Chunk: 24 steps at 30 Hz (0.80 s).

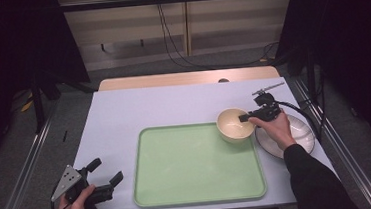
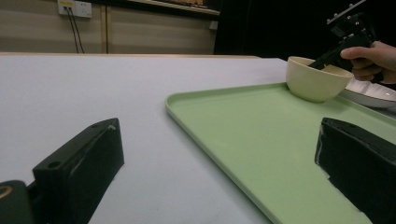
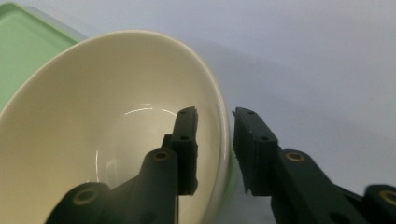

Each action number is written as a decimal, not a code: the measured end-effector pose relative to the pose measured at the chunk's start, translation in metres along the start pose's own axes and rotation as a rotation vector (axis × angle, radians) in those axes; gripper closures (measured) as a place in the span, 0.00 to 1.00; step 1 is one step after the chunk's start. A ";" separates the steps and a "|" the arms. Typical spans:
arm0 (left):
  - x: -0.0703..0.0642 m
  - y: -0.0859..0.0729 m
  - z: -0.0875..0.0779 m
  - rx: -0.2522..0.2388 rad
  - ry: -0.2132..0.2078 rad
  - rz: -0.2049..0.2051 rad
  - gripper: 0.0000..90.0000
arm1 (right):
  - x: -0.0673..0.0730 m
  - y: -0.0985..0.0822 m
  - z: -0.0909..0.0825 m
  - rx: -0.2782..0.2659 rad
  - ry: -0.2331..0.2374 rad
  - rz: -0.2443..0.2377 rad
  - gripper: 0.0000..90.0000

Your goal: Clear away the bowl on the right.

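A cream bowl [image 1: 233, 126] [image 2: 313, 84] [image 3: 93, 140] stands at the far right corner of a pale green tray [image 1: 193, 169] [image 2: 261, 135] [image 3: 18, 51]. My right gripper [image 1: 244, 117] [image 3: 215, 113] [image 2: 322, 63] straddles the bowl's right rim, with one jaw inside and one outside. A small gap shows between the pads and the rim, so it is open. My left gripper [image 1: 107, 170] [image 2: 218, 123] rests low at the table's front left corner. It is wide open with nothing between its jaws and points across the tray.
A white plate [image 1: 300, 125] [image 2: 373, 93] lies right of the tray, partly under the right hand. The table top [image 1: 124, 114] is bare pale grey left of and behind the tray. Metal rails run along both sides of the table.
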<state>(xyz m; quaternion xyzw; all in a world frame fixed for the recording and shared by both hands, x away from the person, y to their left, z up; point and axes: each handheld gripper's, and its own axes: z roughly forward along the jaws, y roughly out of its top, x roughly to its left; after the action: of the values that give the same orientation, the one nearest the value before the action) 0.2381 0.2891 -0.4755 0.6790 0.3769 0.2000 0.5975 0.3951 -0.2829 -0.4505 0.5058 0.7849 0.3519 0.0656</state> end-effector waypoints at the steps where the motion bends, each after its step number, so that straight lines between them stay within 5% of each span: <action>1: 0.000 0.000 0.000 0.001 0.000 -0.001 0.01 | 0.000 0.000 0.000 0.000 0.001 -0.002 0.71; 7: 0.000 0.000 0.000 0.000 0.005 -0.002 0.01 | 0.000 0.000 -0.003 -0.081 0.022 -0.044 0.46; 13: 0.000 0.000 0.000 0.000 0.006 -0.003 0.01 | 0.000 0.001 -0.006 -0.113 0.034 -0.054 0.02; 20: 0.000 0.000 0.000 0.001 0.000 0.000 0.01 | 0.000 0.002 -0.015 -0.158 -0.007 0.003 0.07; 24: 0.000 0.000 0.000 0.001 0.002 0.000 0.01 | 0.003 -0.002 -0.020 -0.198 -0.036 -0.038 0.02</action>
<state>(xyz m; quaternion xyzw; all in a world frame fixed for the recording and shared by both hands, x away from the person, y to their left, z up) 0.2382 0.2890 -0.4756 0.6791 0.3773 0.2004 0.5969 0.3831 -0.2900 -0.4363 0.4880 0.7545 0.4172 0.1360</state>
